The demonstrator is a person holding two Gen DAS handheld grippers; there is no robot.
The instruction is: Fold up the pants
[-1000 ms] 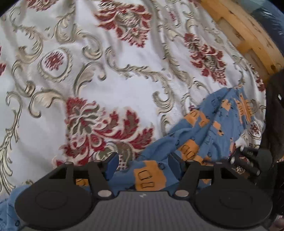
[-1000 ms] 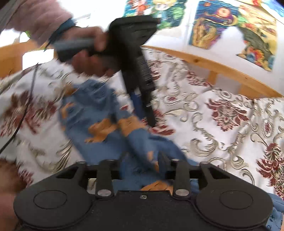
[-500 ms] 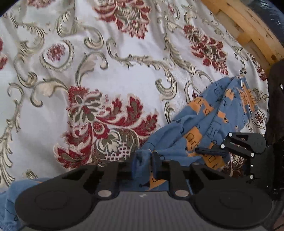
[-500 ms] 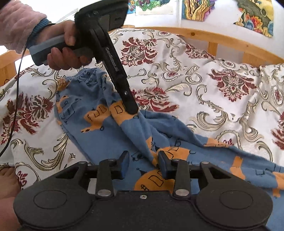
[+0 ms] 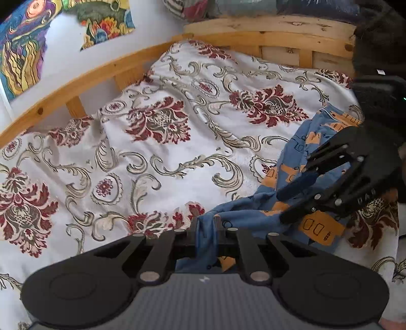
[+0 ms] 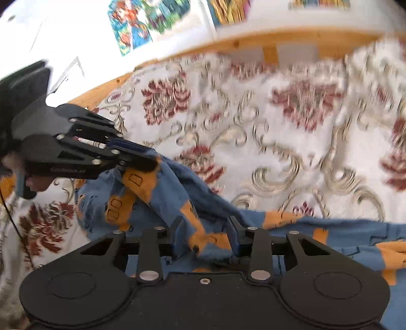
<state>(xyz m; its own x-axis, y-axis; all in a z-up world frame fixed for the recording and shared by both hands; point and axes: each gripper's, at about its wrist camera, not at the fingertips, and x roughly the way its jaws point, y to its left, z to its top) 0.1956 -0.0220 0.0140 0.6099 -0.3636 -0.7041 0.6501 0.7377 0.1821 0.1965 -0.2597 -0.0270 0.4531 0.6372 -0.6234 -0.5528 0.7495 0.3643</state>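
Blue pants [image 5: 248, 215] with orange patches lie bunched on the floral bedspread [image 5: 165, 152], at its right side. My left gripper [image 5: 206, 228] is shut on a narrow fold of the blue cloth. In the right wrist view that same left gripper [image 6: 149, 162] holds the cloth up off the bed, and the pants [image 6: 172, 187] run down in a ridge to my right gripper [image 6: 205, 228]. The right fingers stand partly apart with a thick bunch of cloth pinched between them. The right gripper [image 5: 284, 203] also shows from the side, clamped on the pants. The right wrist view is blurred.
A curved wooden bed frame [image 5: 101, 73] borders the far side, with colourful posters [image 5: 22, 50] on the wall behind. Piled cloth [image 5: 253, 7] sits beyond the headboard. A hand [image 6: 38, 182] holds the left gripper, and a thin cable [image 6: 10, 215] hangs below it.
My left gripper went from open around the cloth to shut on it, then lifted and tilted up toward the headboard. The right gripper rose with its bunch of pants.
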